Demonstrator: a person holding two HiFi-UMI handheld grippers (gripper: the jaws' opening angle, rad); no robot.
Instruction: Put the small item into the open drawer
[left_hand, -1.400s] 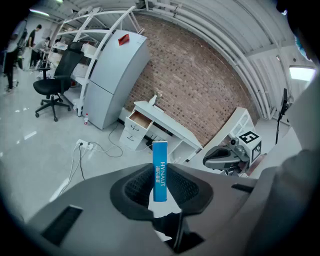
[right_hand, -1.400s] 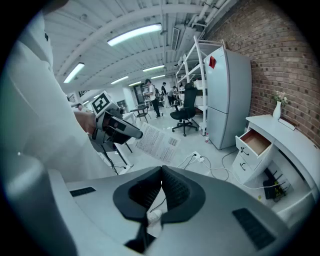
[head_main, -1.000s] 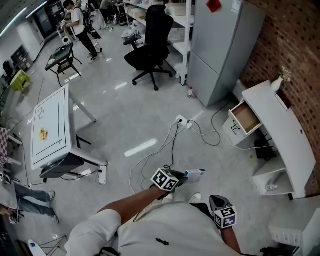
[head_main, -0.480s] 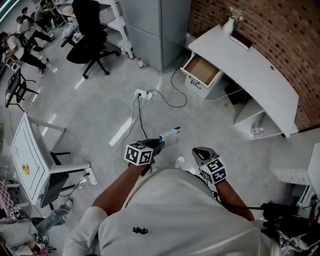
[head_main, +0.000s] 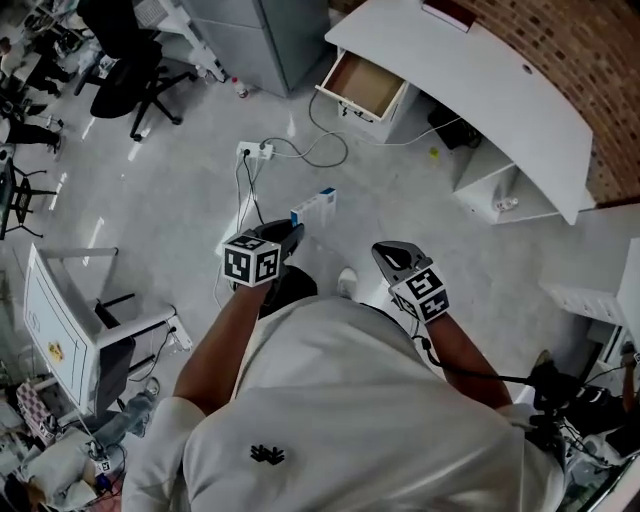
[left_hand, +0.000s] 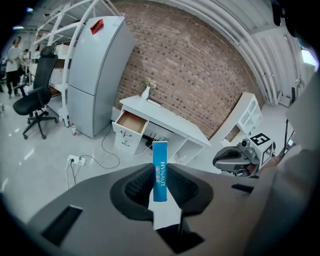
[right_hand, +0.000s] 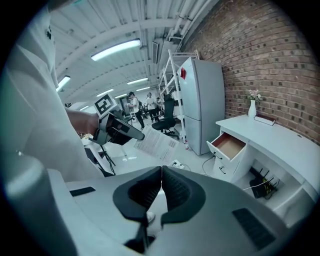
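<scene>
Blue box (left_hand: 160, 170) grasped in left fingers (left_hand: 136, 186), right fingers (right_hand: 177, 189) clenched empty; we are carrying it, next reaching the far drawer (head_main: 362, 85).

You're standing on a glossy grey floor (head_main: 180, 200). Upper middle of the head view, a white power strip (head_main: 252, 150) lies on it, cables (head_main: 322, 155) looping away. A drawer unit (head_main: 365, 85), its drawer pulled open, stands beside the white desk (head_main: 500, 80) at upper right. Black office chair (head_main: 130, 70) upper left, a small bottle (head_main: 238, 88) by the grey fridge (head_main: 265, 35).
</scene>
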